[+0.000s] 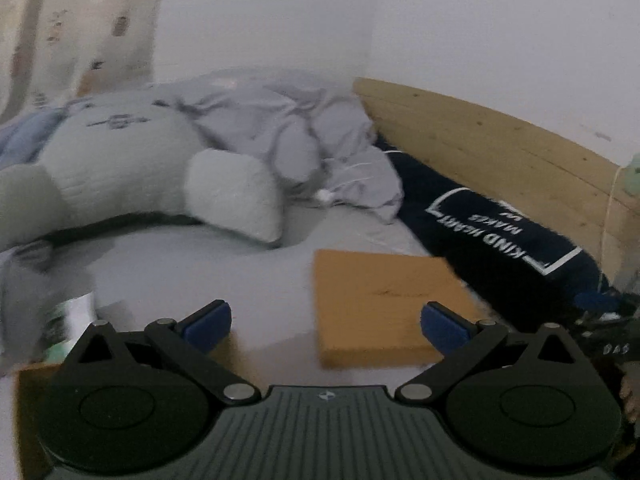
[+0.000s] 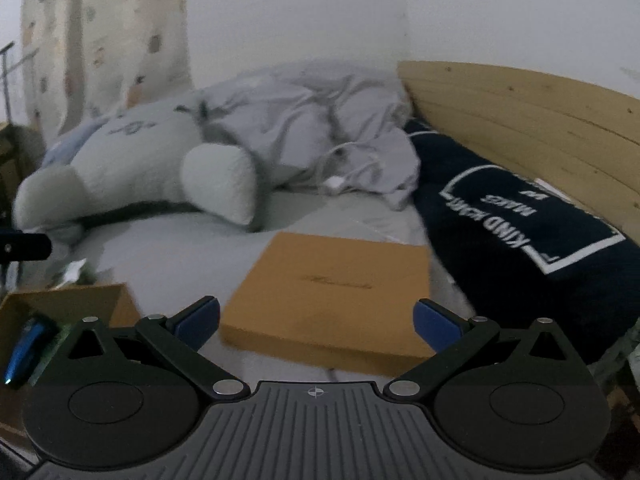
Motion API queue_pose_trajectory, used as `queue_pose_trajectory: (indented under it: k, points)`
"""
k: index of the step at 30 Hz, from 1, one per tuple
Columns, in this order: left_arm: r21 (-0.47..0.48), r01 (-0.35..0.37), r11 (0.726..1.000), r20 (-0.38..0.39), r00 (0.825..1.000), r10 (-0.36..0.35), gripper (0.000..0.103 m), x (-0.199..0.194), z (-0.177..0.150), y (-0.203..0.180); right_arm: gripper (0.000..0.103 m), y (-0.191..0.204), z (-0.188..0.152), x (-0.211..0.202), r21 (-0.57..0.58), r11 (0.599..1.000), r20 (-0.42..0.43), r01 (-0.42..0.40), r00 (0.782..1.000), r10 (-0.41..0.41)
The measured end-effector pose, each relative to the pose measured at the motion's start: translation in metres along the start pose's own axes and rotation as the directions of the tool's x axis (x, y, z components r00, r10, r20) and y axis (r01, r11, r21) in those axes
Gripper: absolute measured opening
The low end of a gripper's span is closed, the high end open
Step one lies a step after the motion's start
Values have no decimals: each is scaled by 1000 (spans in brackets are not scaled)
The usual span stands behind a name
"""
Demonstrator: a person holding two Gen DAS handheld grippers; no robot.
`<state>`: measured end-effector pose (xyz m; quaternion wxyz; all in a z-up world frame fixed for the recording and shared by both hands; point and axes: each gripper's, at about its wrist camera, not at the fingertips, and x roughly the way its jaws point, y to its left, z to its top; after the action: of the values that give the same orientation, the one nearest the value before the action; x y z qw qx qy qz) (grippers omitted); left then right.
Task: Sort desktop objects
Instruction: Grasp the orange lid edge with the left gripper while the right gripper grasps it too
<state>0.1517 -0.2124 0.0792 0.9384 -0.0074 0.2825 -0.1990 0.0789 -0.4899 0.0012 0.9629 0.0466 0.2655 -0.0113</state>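
While both hand-held grippers [image 1: 325, 322] [image 2: 316, 320] gape wide and empty, the flat orange box [image 2: 332, 296] lies with its long axis across the bed [image 2: 180, 256].

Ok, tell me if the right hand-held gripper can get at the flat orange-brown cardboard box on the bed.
Probably yes: the right hand-held gripper is open, the flat orange-brown cardboard box lies just ahead, nothing between.

A grey plush toy [image 2: 132, 168] lies on the bed [image 2: 168, 252] ahead and left of the gripper, a crumpled grey duvet [image 2: 320, 120] just behind it. A dark pillow [image 2: 512, 216] with white lettering rests ahead-right, against the wooden headboard [image 2: 532, 120].
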Motion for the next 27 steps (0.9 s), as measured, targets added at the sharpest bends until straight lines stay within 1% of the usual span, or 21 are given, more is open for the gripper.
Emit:
queue_pose_trajectory:
  k: [1, 2, 4, 7, 10, 15, 21, 22, 27]
  points:
    - [8, 14, 1000, 1, 1000, -14, 103, 12, -4, -7, 103, -9, 1, 5, 6, 1000, -4, 8, 1000, -8]
    - [18, 25, 1000, 1, 1000, -25, 103, 33, -25, -16, 103, -18, 3, 11, 10, 1000, -7, 18, 1000, -18]
    - [44, 36, 998, -11, 999, -35, 103, 60, -20, -34, 103, -35, 4, 25, 19, 999, -16, 33, 999, -33]
    - [52, 57, 997, -47, 997, -54, 103, 103, -13, -51, 103, -60, 2, 50, 56, 998, -40, 41, 998, -38]
    - [48, 51, 998, -102, 994, -46, 103, 148, -13, -59, 103, -84, -5, 82, 107, 994, -81, 35, 996, -27]
    - [13, 28, 1000, -197, 980, -25, 103, 215, -29, -45, 103, -105, -21, 138, 165, 986, -146, 34, 989, -10]
    - [-18, 0, 1000, -304, 953, -6, 103, 290, -48, -26, 103, -127, -40, 200, 229, 973, -217, 33, 976, 18]
    - [-14, 1, 1000, -312, 950, -5, 103, 295, -47, -26, 103, -129, -43, 207, 236, 971, -224, 30, 974, 25]
    - [-7, 10, 1000, -298, 955, -12, 103, 311, -57, -22, 103, -139, -56, 241, 274, 962, -259, 16, 964, 58]
